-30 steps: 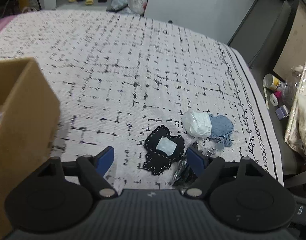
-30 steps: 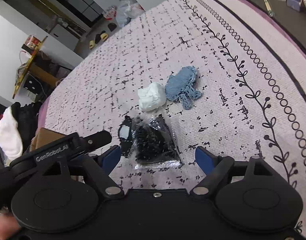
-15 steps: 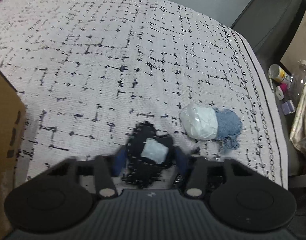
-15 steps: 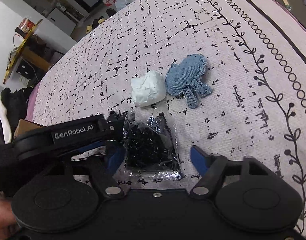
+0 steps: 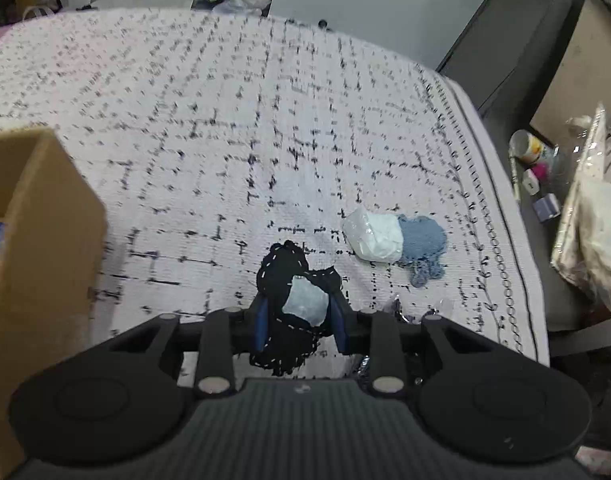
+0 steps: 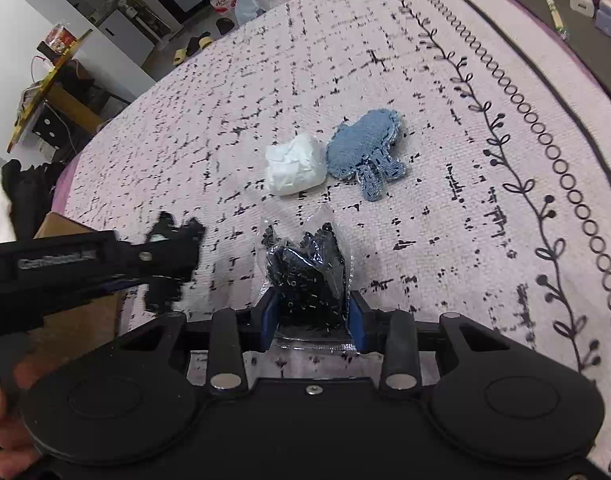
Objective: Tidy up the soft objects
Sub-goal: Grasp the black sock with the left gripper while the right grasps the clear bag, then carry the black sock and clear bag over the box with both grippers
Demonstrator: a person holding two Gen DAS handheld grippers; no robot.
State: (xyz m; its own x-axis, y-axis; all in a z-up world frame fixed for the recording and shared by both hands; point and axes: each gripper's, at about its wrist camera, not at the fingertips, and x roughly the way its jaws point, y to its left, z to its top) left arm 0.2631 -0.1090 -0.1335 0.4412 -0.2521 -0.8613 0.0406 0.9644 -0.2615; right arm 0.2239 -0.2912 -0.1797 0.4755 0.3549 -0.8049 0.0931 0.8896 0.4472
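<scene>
- While two soft items lie unattended on the patterned bedspread (image 5: pixel 265 128), a double pick-up is judged to be the step in hand.
- Left gripper (image 5: pixel 301 322): clenched on the black stitched patch (image 5: pixel 283 300), which is pinched between the blue pads and appears raised off the cloth. Seen from the right wrist, the patch is blurred, so the lift cannot be fully confirmed.
- Right gripper (image 6: pixel 311 320): closed on the bag of black beads (image 6: pixel 305 276). The bag's near end is held between the pads; its far end is seen resting on or just above the bedspread.
- White wrapped bundle (image 6: pixel 295 166): lying farther off, touching the denim patch (image 6: pixel 365 148) on its right. Neither is gripped.
- Cardboard box (image 5: pixel 37 240): standing at the near left, just beside the left gripper. It is judged to be the likely receptacle; some contents are glimpsed at its edge but cannot be identified.
- Next move, as judged: both items are to be carried left and released over the box opening. The limp bag calls for a clean lift, so that its trailing end is not dragged.
</scene>
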